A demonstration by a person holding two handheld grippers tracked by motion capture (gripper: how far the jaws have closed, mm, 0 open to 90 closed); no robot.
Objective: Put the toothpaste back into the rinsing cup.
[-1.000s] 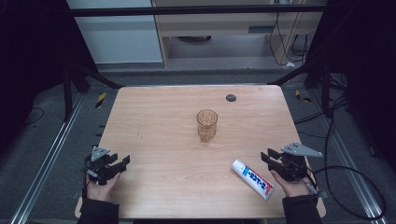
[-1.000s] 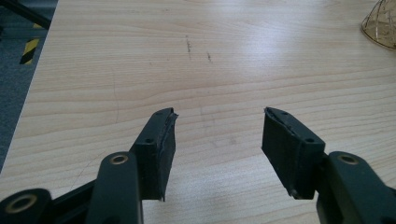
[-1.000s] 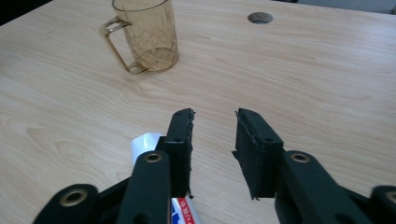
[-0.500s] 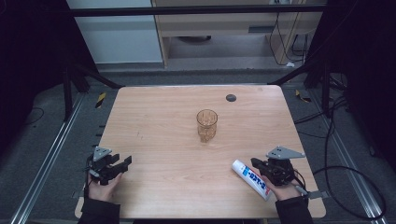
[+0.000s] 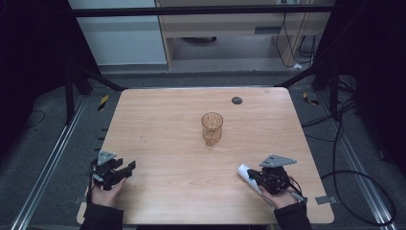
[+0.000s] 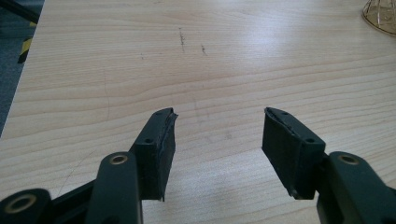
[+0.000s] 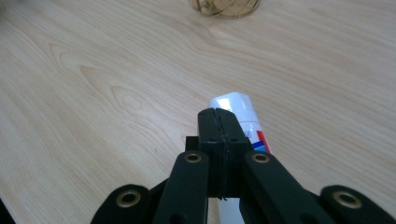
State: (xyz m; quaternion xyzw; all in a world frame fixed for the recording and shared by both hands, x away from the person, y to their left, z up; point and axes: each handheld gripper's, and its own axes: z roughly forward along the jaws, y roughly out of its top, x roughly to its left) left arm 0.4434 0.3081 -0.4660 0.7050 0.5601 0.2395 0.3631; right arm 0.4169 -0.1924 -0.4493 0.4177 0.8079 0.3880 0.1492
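A white toothpaste tube (image 5: 245, 173) with red and blue print lies on the wooden table (image 5: 163, 120) near the front right. My right gripper (image 5: 252, 177) hovers right over it, jaws pressed together with nothing between them. In the right gripper view the tube (image 7: 234, 104) sticks out from under the shut right gripper (image 7: 218, 112). An amber ribbed glass (image 5: 212, 127) stands upright mid-table, and its base shows at the top of the right gripper view (image 7: 224, 6). My left gripper (image 5: 125, 169) rests open at the front left, its jaws (image 6: 218, 116) wide apart over bare wood.
A small dark round disc (image 5: 236, 100) lies near the table's far edge. The glass's edge (image 6: 382, 19) shows at the top right of the left gripper view. Metal rails and cables run along the floor on both sides of the table.
My right gripper has moved left and now sits over the toothpaste tube, covering most of it. The left gripper has barely shifted.
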